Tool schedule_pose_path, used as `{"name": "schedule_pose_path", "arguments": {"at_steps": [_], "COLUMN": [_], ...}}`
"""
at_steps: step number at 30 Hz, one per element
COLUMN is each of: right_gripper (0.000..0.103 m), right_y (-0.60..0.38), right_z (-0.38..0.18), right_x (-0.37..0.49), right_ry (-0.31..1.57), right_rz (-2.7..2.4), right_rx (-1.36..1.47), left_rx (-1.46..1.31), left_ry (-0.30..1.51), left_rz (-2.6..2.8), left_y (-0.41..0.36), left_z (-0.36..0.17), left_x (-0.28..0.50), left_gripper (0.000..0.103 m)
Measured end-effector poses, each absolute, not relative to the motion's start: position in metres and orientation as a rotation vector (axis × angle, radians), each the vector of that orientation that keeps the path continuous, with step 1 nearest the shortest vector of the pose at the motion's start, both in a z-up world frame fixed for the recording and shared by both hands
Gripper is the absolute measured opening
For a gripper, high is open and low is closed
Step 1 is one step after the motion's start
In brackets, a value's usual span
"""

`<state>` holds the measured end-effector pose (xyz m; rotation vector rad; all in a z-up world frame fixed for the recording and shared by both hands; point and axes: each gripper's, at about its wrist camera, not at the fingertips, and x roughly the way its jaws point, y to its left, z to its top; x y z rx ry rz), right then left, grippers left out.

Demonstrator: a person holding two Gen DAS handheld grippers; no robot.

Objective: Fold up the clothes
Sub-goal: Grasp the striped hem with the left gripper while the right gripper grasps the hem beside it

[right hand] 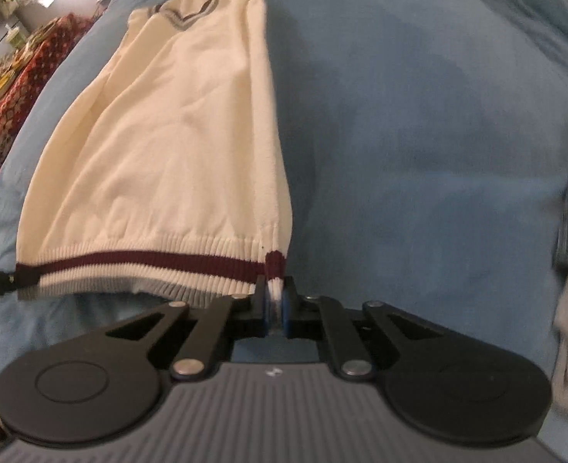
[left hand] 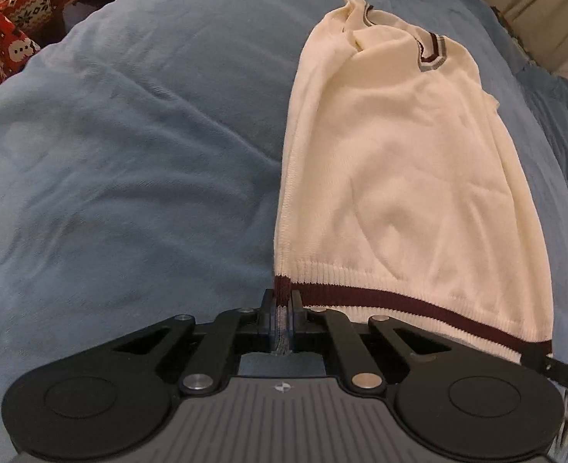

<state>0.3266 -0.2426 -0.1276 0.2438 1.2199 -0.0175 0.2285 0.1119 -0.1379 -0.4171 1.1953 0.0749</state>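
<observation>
Red patterned cloth (left hand: pixel 2 34) at far left of the blue bed cover (left hand: pixel 129 154), cream sweater (left hand: pixel 399 162) spread on that cover, left gripper (left hand: pixel 282 308) jaws pinching its left hem corner, right gripper (right hand: pixel 274 301) jaws pinching the right hem corner, 1 maroon stripe (right hand: pixel 149 261) along the hem

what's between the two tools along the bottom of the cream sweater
Only the cream knit sweater's ribbed maroon-striped hem, stretched from the left tool to the right tool; both wrist views show it.

Letters "DAB" (partly cut off) on black strap (left hand: pixel 565 376), nothing else legible
</observation>
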Motion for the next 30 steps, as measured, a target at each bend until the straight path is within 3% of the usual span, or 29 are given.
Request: {"name": "schedule_pose_path", "arguments": {"at_steps": [10,20,22,24,25,30], "right_gripper": [0.005,0.010,0.016,0.028,0.033,0.033], "right_y": [-0.224,-0.223,-0.224,-0.225,-0.226,-0.241], "right_z": [-0.134,-0.122,-0.111,-0.100,-0.094,-0.077], "right_x": [0.239,0.235,0.238,0.241,0.242,0.274], "right_ry": [1.422,1.406,1.377,1.344,1.319,1.231], "right_rz": [-0.019,-0.029,-0.029,-0.024,-0.014,0.000], "right_rx": [0.262,0.205,0.187,0.175,0.184,0.152], "left_rx": [-0.379,-0.420,-0.357,-0.282,-0.265,-0.244], "left_ry": [1.370,1.375,1.340,1.302,1.284,1.227], "left_rz": [0.076,0.066,0.083,0.106,0.104,0.091], "left_y": [0.129,0.129,0.125,0.122,0.120,0.124], "left_z": [-0.144,-0.146,-0.138,-0.131,-0.128,-0.126], "left_x": [0.149,0.153,0.158,0.162,0.162,0.193], "left_gripper": [0.006,0.007,0.014,0.035,0.035,0.035]}}
